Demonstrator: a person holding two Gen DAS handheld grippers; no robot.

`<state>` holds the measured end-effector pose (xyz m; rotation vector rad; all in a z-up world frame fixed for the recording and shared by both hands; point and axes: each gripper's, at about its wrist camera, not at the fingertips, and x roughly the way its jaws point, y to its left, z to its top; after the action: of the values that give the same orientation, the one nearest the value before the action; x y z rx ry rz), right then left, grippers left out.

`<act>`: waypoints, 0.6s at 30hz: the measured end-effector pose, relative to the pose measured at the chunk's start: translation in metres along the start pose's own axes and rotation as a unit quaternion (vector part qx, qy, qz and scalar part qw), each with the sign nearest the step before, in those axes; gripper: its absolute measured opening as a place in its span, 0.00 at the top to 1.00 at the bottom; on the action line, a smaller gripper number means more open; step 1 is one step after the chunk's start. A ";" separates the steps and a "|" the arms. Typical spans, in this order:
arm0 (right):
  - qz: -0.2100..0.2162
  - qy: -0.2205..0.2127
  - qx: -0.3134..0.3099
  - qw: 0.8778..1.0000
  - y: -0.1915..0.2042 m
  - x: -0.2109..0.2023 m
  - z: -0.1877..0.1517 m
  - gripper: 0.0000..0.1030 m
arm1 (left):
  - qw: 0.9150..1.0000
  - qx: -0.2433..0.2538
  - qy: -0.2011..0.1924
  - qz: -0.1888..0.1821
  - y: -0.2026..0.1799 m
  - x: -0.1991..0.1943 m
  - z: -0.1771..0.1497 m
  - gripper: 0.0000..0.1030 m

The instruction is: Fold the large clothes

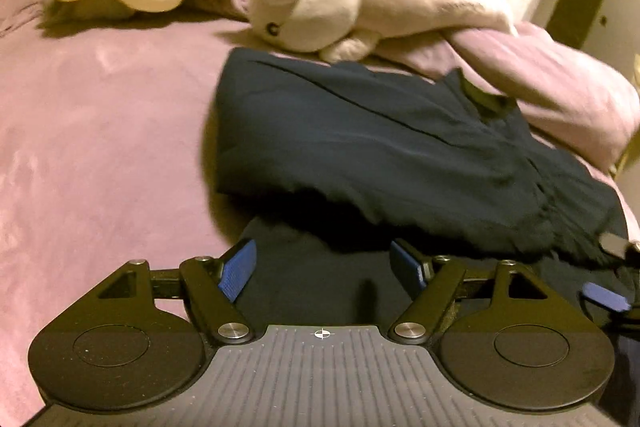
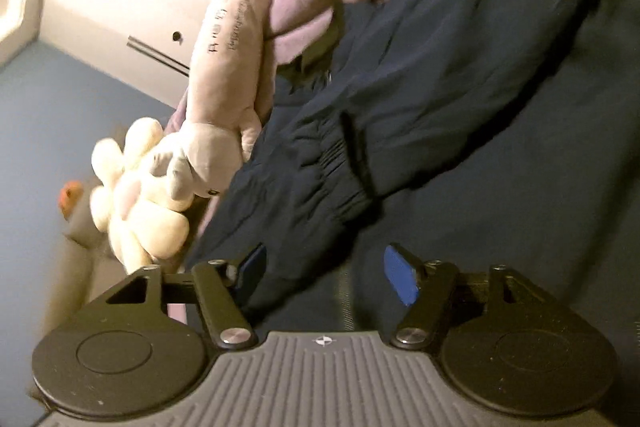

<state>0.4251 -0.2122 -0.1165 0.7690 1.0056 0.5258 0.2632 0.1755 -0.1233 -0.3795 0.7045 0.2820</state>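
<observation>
Both grippers stand with blue pads spread apart, gripping nothing: the left gripper (image 1: 323, 269) at bottom centre over dark cloth, the right gripper (image 2: 325, 273) likewise. Navy trousers (image 1: 384, 147) lie partly folded mid-frame on the mauve bedspread (image 1: 100, 131), below a plush rabbit (image 1: 360, 7) at upper centre.

The left gripper (image 1: 323, 273) sits low and roughly level, pointing forward, its two blue-padded fingers (image 1: 238, 269) spread wide with nothing between them. The right gripper (image 2: 326, 277) is rolled over to one side, so its view is strongly tilted; its fingers (image 2: 400, 279) are likewise spread wide and grip nothing. In the left wrist view, one blue pad of the right gripper (image 1: 608, 297) shows at the right edge, close beside the left one.
</observation>
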 end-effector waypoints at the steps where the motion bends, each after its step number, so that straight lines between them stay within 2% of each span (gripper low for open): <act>1: 0.001 0.007 0.010 1.000 0.000 0.011 0.000 0.39 | 1.000 0.001 -0.006 0.006 0.002 -0.001 -0.001 0.22; 3: -0.007 0.014 0.022 1.000 0.001 0.030 0.001 0.47 | 1.000 0.004 -0.003 0.015 0.004 0.005 -0.002 0.22; 8: 0.005 0.007 0.045 0.999 -0.001 0.050 0.012 0.58 | 0.999 -0.012 0.005 0.029 0.010 0.009 -0.006 0.22; 11: -0.013 0.011 0.038 0.999 0.001 0.057 0.016 0.77 | 0.999 -0.014 0.007 0.037 0.013 0.014 -0.009 0.22; 13: -0.029 0.002 -0.006 1.000 0.015 0.050 0.015 0.81 | 0.999 -0.016 0.005 0.039 0.014 0.015 -0.008 0.22; 15: -0.034 -0.033 -0.087 0.995 0.046 0.031 0.014 0.83 | 0.999 -0.011 0.001 0.047 0.013 0.016 -0.006 0.22; 16: -0.029 -0.060 -0.130 0.989 0.062 0.018 0.014 0.83 | 0.999 -0.007 -0.001 0.054 0.011 0.017 -0.004 0.22; 18: -0.043 -0.130 -0.222 0.965 0.087 -0.012 0.013 0.83 | 0.998 -0.002 -0.002 0.065 0.009 0.020 0.000 0.22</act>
<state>0.4277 -0.1698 -0.0380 0.3781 0.6402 0.5352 0.2747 0.1859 -0.1385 -0.3367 0.7260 0.4063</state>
